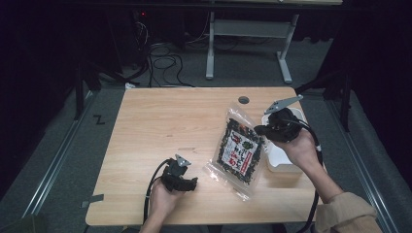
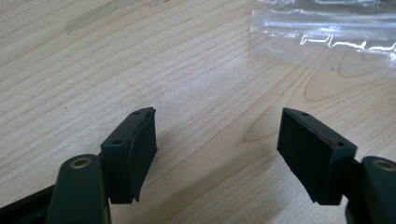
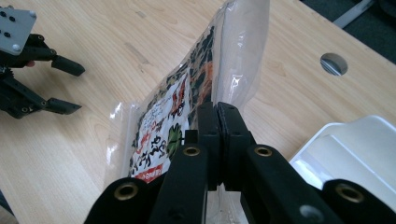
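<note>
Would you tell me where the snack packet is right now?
In the high view, the snack packet is right of centre, pinched by the right gripper beside the white container.

Snack bag [image 1: 240, 148]: a flat, clear plastic pouch with wide transparent sealed margins and a printed panel of dark, mottled pattern bearing red, white and green lettering. It stands tilted, its upper end lifted off the table [image 1: 160, 126] and its lower end resting on the wood near the front edge, toward the right half. Seen in the right gripper view, the bag [image 3: 187, 107] rises edge-on, its clear side margin pinched from the side. In the left gripper view, the transparent lower margin [image 2: 327, 28] lies flat on the table, creased and glossy under the light.
</note>
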Motion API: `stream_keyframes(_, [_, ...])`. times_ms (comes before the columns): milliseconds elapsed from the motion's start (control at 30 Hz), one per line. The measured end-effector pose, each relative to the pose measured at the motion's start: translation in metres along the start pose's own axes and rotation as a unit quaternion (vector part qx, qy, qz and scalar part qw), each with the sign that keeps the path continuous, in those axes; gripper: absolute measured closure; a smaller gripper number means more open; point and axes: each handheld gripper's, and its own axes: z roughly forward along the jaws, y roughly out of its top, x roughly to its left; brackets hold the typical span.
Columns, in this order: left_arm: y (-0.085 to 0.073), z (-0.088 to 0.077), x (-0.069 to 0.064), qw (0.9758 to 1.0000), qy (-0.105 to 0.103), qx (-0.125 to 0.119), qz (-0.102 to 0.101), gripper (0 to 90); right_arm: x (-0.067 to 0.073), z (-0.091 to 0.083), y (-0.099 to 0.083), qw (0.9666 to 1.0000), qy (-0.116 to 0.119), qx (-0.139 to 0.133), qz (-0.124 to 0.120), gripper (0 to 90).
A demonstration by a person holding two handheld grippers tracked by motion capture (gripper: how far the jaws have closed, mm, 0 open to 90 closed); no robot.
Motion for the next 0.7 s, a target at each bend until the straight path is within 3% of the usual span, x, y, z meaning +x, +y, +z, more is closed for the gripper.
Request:
stream_keyframes(233, [0.000,0.000,0.000,1.0000,0.000,0.000,-0.001,29.3,-0.002,-0.004,0.007,0.9999,-0.009,0.006,-0.005,90.0])
stream_keyframes(433, [0.000,-0.001,0.001,1.0000,0.002,-0.001,-0.002,29.3,-0.009,-0.011,0.014,0.9993,-0.036,-0.004,-0.013,90.0])
stream_keyframes(700, [0.000,0.000,0.001,1.0000,0.004,0.001,-0.002,29.2,-0.022,-0.023,0.016,0.9976,-0.066,-0.021,0.003,90.0])
